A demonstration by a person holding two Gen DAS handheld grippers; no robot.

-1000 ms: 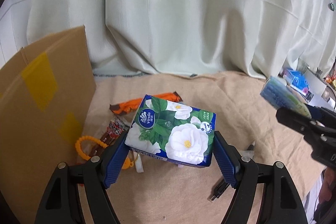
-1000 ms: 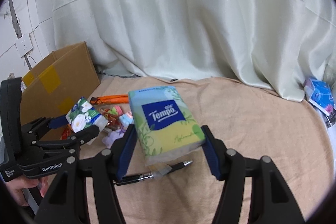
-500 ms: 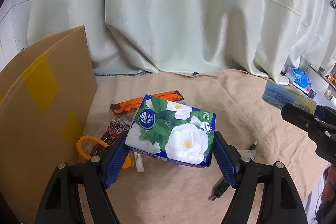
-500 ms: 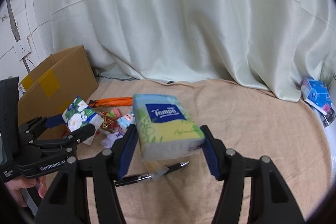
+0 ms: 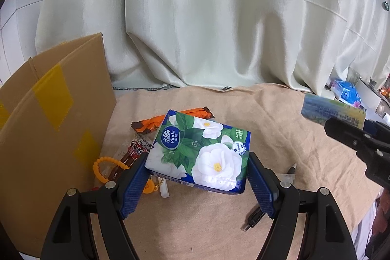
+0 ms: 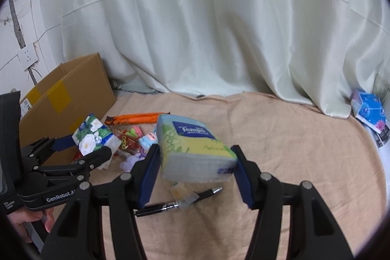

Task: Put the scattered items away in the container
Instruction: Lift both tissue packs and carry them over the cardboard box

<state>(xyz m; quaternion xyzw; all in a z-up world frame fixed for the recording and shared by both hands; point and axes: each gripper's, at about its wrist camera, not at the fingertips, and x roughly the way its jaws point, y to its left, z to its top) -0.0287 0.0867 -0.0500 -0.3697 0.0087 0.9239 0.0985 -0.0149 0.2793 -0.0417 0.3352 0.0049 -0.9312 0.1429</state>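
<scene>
Between each gripper's pads, tissue packs [image 5: 198, 151].

A makeshift indoor room: pale curtain [image 6: 207, 28] is draping a wall, wall socket [image 6: 27, 57] showing, beige cloth [image 6: 280, 138] covering the desk.

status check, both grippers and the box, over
Left gripper shut on blue floral Vinda tissue pack. Right gripper shut on green Tempo tissue pack. Brown cardboard box open at left; nothing blocking it.
</scene>
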